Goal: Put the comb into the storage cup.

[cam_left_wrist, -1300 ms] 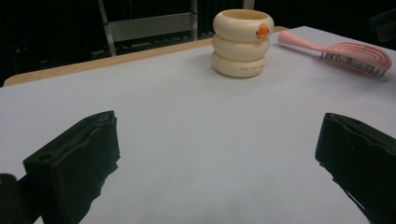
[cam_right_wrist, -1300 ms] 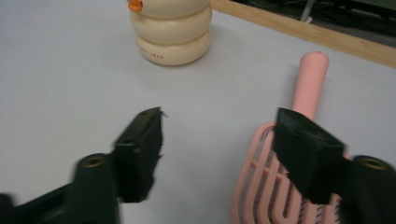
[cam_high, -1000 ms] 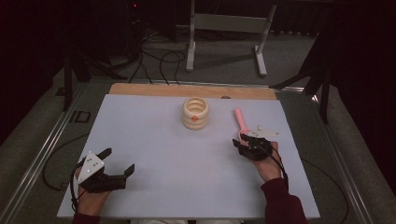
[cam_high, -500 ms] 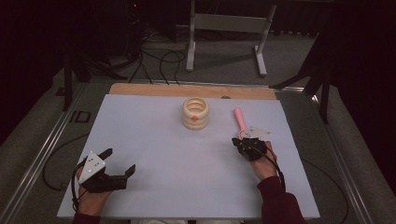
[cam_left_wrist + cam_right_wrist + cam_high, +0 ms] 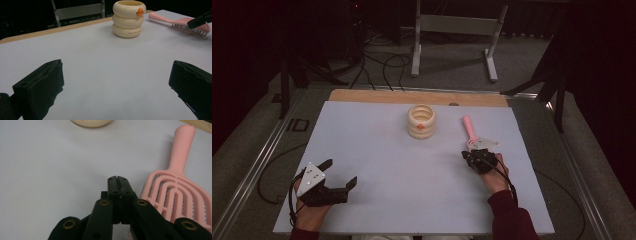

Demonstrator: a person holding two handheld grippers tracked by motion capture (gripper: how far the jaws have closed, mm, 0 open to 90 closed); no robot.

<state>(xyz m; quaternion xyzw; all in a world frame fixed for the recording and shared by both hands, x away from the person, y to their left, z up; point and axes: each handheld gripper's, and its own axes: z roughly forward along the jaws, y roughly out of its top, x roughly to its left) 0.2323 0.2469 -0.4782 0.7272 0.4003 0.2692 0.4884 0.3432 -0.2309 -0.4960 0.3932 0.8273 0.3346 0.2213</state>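
A pink hairbrush (image 5: 469, 129) lies on the white table at the right, bristles down, handle pointing away from me. My right gripper (image 5: 472, 154) rests at the near end of the brush head. In the right gripper view its jaws (image 5: 117, 180) are pressed together with nothing between them, and the brush head (image 5: 175, 192) lies just to their right. A cream ribbed cup (image 5: 421, 120) with an orange mark stands at the middle back. My left gripper (image 5: 341, 172) sits at the near left, open and empty, its wide-apart jaws (image 5: 116, 75) facing the cup (image 5: 128, 20) and the brush (image 5: 185, 23).
The white board (image 5: 377, 150) ends at a wooden strip (image 5: 412, 96) at the back. Metal rails run along both sides. A grey metal stand (image 5: 457, 30) and loose cables lie on the floor beyond the table.
The right gripper looks narrower than a second ago, its jaws drawn together beside the brush head. The left hand and its gripper have not moved.
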